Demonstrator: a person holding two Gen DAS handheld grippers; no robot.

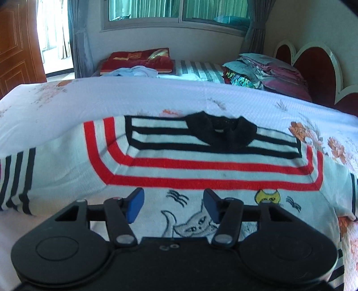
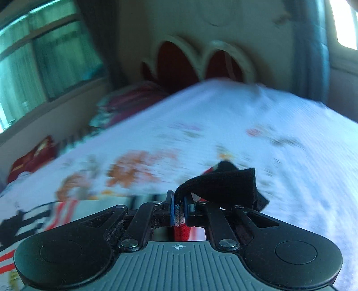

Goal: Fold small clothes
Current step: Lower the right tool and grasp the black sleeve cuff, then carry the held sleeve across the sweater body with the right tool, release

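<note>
A small white knitted sweater with red and black stripes and cat pictures (image 1: 201,165) lay spread flat on a big bed. The bed was covered with a white bedspread printed with orange flowers (image 1: 111,98). The sweater's black collar (image 1: 221,132) pointed toward the far side of the bed, and a striped sleeve (image 1: 18,179) reached out to the left.

The left gripper with blue pads (image 1: 173,202) hung low over the cat pictures at the near part of the sweater. Its jaws were spread wide apart and held nothing.

The right gripper (image 2: 179,210) had its jaws pressed together on a bit of the sweater. Red and white knit was pinched between the pads, and a black cuff edge (image 2: 223,185) stuck up past them. The right wrist view was blurry, so I could not tell just which part of the sweater that was.

Past the white bedspread, the bed had a grey and white striped sheet (image 1: 197,67). A folded dark red blanket (image 1: 138,60) sat on it at the far left, with a light blue cloth (image 1: 134,72) bunched in front of it. A pile of folded clothes in grey, pink and green (image 1: 261,69) sat at the far right. A red headboard with white curvy edges (image 1: 313,65) stood on the right side. On the far wall was a wide window (image 1: 179,11) with grey curtains (image 1: 257,29) beside it. A brown wooden door (image 1: 15,51) stood at the left.
</note>
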